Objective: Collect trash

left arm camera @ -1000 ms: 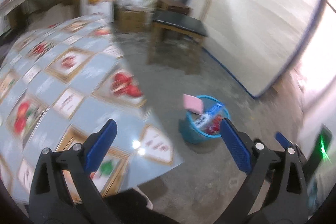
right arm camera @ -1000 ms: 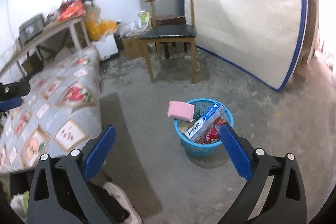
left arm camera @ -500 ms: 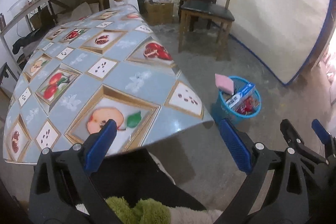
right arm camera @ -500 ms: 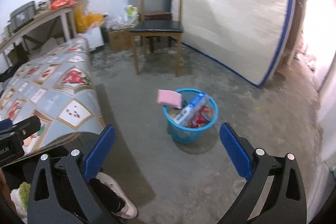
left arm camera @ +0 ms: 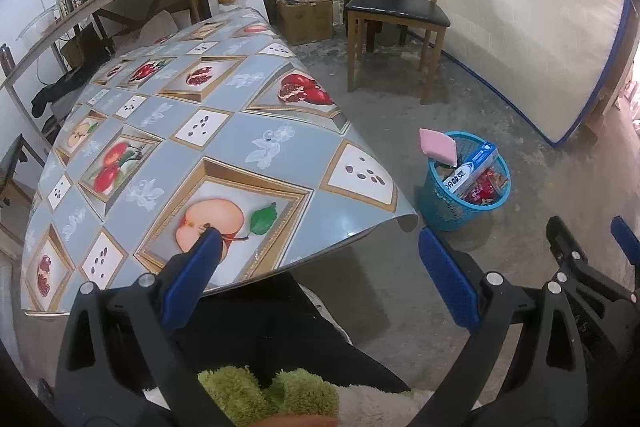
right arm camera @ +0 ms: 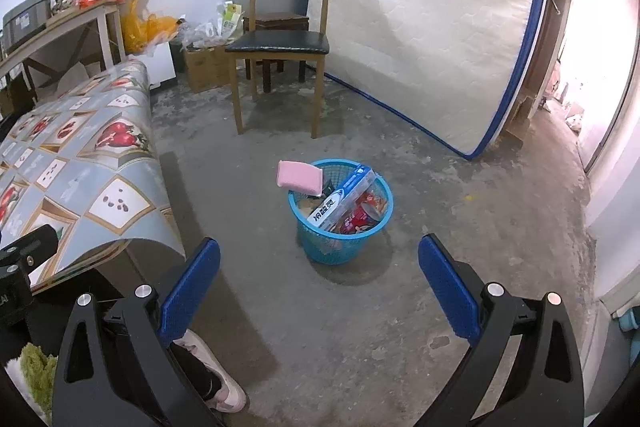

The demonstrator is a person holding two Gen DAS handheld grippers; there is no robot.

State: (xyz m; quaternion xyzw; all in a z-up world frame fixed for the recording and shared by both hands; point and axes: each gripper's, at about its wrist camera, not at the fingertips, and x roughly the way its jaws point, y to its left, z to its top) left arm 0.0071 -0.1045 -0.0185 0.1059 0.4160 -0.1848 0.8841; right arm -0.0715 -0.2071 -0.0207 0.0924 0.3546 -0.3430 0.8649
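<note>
Left gripper (left arm camera: pixel 316 263): jaws spread wide, nothing between them, held over the near right corner of the table (left arm camera: pixel 280 155).
Right gripper (right arm camera: pixel 318 279): also spread and empty, held above the concrete floor (right arm camera: pixel 460 227), pointing toward the basket.
Basket (right arm camera: pixel 340 247): blue mesh bin on the floor, well apart from the table's right edge, in front of the chair (right arm camera: pixel 280 47).
Trash in it: a toothpaste box (right arm camera: pixel 346 197) lies slantwise across the top beside red wrappers (right arm camera: pixel 362 217); a pink sponge (right arm camera: pixel 299 177) sits perched on the rim at the table side, half overhanging.
Tabletop: only the fruit-patterned cloth shows; I see no loose trash on it.
Step in hand: judging by this, collection looks nearly done; the sponge is the loose end.
Doing it well: approach with the right gripper from above, pinch the sponge across its flat faces, move it over the basket's middle and release low, so the light basket is not tipped.
</note>
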